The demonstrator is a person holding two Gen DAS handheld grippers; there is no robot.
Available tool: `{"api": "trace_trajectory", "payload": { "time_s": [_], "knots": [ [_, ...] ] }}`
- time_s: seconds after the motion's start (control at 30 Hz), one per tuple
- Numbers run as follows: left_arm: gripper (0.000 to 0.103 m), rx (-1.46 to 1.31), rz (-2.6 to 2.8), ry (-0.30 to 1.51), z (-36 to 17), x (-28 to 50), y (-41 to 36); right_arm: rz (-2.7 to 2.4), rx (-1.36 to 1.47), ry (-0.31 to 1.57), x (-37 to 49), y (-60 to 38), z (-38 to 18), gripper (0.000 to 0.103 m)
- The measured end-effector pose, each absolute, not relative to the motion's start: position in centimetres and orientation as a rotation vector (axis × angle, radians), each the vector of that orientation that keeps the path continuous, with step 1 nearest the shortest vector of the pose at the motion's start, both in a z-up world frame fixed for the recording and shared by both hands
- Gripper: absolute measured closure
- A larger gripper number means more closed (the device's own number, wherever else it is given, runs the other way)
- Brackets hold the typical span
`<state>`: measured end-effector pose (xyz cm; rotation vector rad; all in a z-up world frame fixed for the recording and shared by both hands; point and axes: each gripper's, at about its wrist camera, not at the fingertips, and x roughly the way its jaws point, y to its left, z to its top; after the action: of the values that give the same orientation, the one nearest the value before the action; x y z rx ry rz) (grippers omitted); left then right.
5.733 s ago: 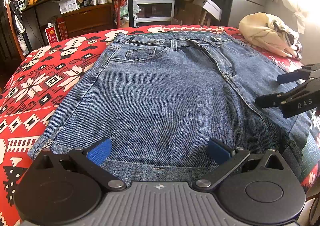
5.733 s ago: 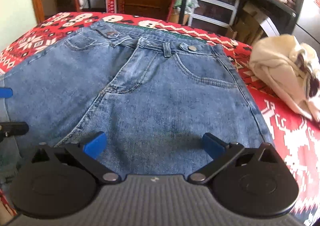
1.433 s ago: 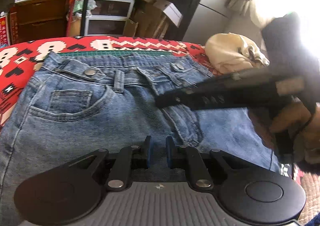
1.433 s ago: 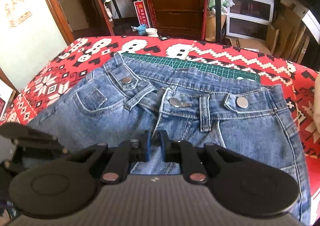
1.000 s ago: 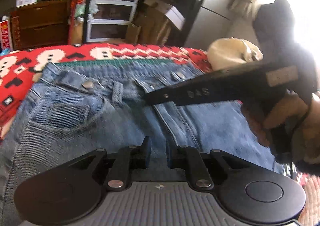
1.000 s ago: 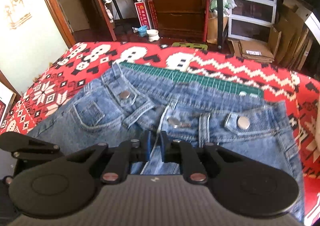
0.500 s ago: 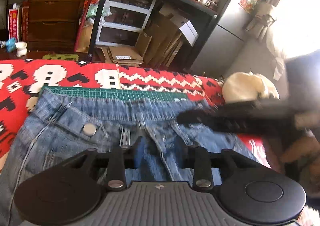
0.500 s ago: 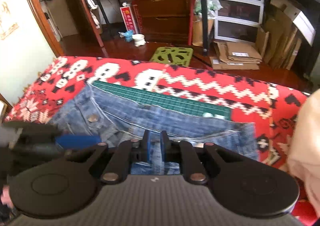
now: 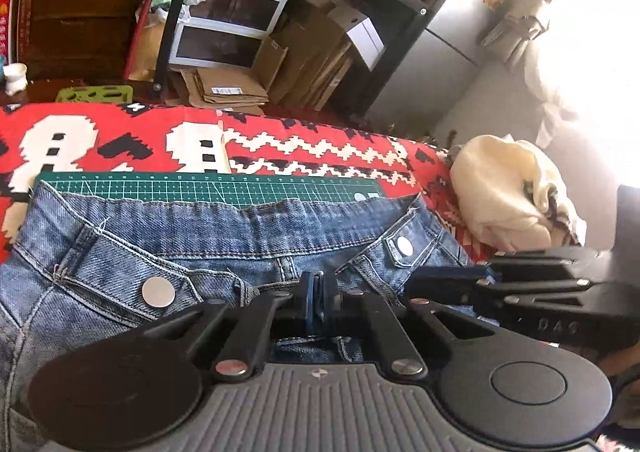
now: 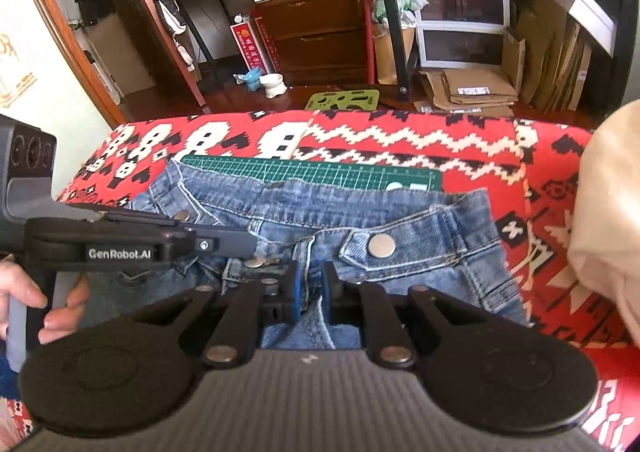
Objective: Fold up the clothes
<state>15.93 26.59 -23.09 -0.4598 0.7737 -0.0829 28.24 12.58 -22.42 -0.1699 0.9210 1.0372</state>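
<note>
Denim fills the middle of both views: a pair of blue jeans point(image 9: 256, 236) lies on a surface draped in a red patterned cloth point(image 9: 320, 140) with white and black motifs. The waistband runs along the far edge of the jeans, and a strip of green cutting mat point(image 9: 200, 185) shows just beyond it, lying on the cloth. Near the right edge of the surface sits a cream bundle of fabric point(image 9: 508, 196), apart from the jeans.

The left tongs point(image 9: 319, 302) are pinched together on a fold of the jeans just below the waistband, the blue pads nearly touching with denim between them. The right tongs point(image 10: 307, 292) are likewise clamped on a ridge of the jeans near the fly, with a narrow slot of denim between the pads. The two sets of tongs sit side by side, close together; each appears in the other's view as a dark bar crossing the denim. In the right wrist view a hand point(image 10: 44, 304) grips the handle of the left tool at the left edge.

Behind the surface stand a dark shelving unit with white plastic drawers point(image 10: 460, 0), flattened cardboard boxes point(image 10: 476, 92) on the floor, and a brown wooden cabinet point(image 10: 320, 28).
</note>
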Motion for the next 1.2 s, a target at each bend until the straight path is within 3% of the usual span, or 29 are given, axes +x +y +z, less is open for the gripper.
{"api": "trace_trajectory", "payload": {
  "time_s": [0.23, 0.5, 0.87, 1.2],
  "knots": [
    [0.099, -0.472, -0.194, 0.641, -22.8, 14.4, 27.8, 1.091, -0.161, 0.876, 27.3, 13.9, -21.8, 0.091],
    [0.099, -0.497, -0.156, 0.683, -24.9, 15.0, 28.4, 1.117, -0.244, 0.872, 25.8, 17.5, -23.2, 0.092],
    [0.099, -0.941, -0.080, 0.594, -25.2, 12.9, 32.6, 1.104, -0.288, 0.863, 25.5, 18.5, -23.1, 0.093],
    [0.100, -0.715, 0.008, 0.734, -24.7, 12.2, 31.3, 1.108, -0.349, 0.833, 25.6, 21.2, -23.9, 0.091]
  ]
}}
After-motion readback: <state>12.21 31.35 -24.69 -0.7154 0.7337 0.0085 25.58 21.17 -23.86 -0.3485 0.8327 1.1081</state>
